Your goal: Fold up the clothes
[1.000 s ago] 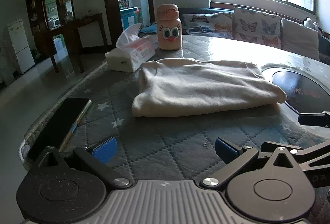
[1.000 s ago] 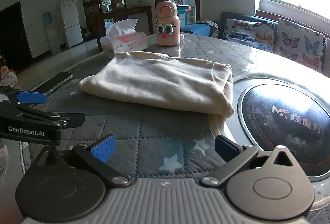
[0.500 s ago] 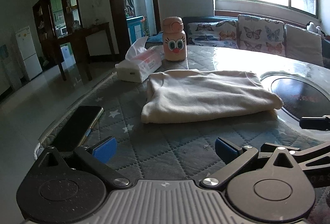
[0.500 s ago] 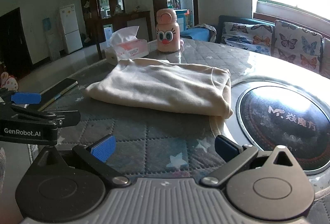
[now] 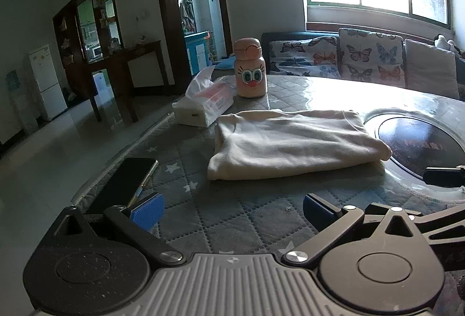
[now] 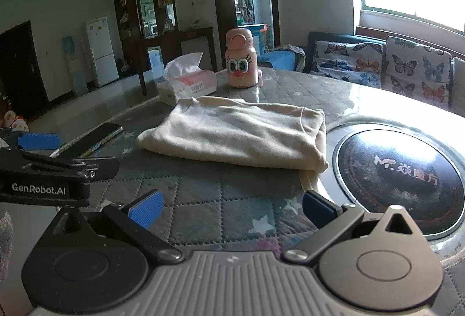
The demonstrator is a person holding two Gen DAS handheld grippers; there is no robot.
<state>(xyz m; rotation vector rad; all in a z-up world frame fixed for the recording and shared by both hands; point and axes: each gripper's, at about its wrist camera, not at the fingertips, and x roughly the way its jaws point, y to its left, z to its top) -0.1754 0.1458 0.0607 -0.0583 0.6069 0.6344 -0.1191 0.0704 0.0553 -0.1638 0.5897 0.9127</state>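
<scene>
A cream garment lies folded into a flat rectangle on the grey quilted, star-patterned table cover. It also shows in the right wrist view. My left gripper is open and empty, held back from the garment's near edge. My right gripper is open and empty, also short of the garment. The left gripper's side shows at the left of the right wrist view.
A tissue box and a pink cartoon-face bottle stand behind the garment. A dark phone with a pen lies near the left table edge. A round black inset sits right of the garment. A butterfly-cushioned sofa is beyond.
Both grippers have drawn back and risen from the folded garment, which now looks smaller and farther. The garment has not moved. Both jaws stay open.
</scene>
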